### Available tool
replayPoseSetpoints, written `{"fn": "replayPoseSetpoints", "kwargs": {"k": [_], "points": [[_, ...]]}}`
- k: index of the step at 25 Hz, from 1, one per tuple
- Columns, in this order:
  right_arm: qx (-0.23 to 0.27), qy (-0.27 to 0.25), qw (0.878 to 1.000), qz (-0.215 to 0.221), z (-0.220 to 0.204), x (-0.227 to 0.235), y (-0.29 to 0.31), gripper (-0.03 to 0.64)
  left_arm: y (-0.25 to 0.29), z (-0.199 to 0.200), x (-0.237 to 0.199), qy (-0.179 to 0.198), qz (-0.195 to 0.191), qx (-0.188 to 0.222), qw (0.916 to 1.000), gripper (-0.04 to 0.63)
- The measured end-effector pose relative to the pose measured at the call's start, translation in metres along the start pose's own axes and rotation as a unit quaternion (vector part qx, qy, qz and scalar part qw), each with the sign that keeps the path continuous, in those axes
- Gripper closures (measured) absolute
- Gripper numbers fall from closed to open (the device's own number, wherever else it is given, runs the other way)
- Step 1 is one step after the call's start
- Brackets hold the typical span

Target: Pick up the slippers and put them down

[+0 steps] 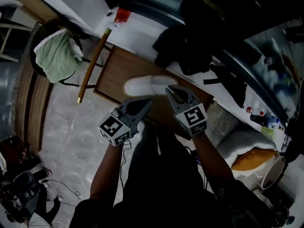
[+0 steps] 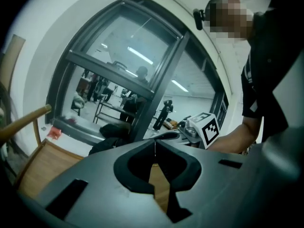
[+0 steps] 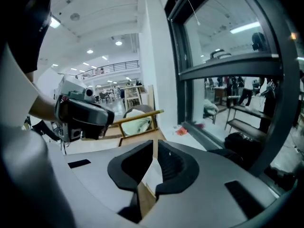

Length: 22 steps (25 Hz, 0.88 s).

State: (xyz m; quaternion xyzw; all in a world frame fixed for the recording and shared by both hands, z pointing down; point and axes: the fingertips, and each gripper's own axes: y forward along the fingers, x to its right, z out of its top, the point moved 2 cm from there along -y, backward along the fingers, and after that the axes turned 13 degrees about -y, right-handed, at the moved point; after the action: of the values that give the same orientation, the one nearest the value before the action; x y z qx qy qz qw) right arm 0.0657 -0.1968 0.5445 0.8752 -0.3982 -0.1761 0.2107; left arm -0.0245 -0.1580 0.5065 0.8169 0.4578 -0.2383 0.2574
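One white slipper (image 1: 145, 85) lies on a brown wooden table (image 1: 116, 68); I see no second slipper. My left gripper (image 1: 147, 103) hovers just in front of the slipper, its jaws shut with nothing between them (image 2: 154, 142). My right gripper (image 1: 170, 90) is over the slipper's right end, also shut and holding nothing (image 3: 155, 145). Below its jaws, in the right gripper view, a strip of the white slipper (image 3: 151, 175) shows on the wood. Each gripper sees the other: the right gripper's marker cube (image 2: 205, 129), the left gripper's body (image 3: 80, 118).
A chair draped with green cloth (image 1: 57, 53) stands at the left, with a wooden pole (image 1: 92, 63) beside it. Dark clothing (image 1: 190, 37) is heaped on the sill under a big window. A white and orange cushion (image 1: 247, 151) lies at the right. Cables (image 1: 57, 194) trail on the floor.
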Motion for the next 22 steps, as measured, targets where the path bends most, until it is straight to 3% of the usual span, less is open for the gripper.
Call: {"fn": "replayPoseSetpoints", "kwargs": {"k": [7, 12, 18, 22], "points": [[0.087, -0.015, 0.996, 0.008, 0.107, -0.003, -0.034, 0.577, -0.015, 0.063, 0.034, 0.053, 0.015, 0.033, 0.9979, 0.581], [0.14, -0.026, 0.99, -0.014, 0.167, 0.005, -0.061, 0.577, -0.021, 0.11, 0.051, 0.103, 0.038, 0.065, 0.9918, 0.581], [0.168, -0.037, 0.984, -0.044, 0.198, 0.017, -0.089, 0.578, -0.027, 0.151, 0.072, 0.128, 0.054, 0.084, 0.9868, 0.581], [0.18, -0.028, 0.982, -0.057, 0.196, 0.019, -0.102, 0.578, -0.023, 0.154, 0.086, 0.135, 0.035, 0.079, 0.987, 0.583]]}}
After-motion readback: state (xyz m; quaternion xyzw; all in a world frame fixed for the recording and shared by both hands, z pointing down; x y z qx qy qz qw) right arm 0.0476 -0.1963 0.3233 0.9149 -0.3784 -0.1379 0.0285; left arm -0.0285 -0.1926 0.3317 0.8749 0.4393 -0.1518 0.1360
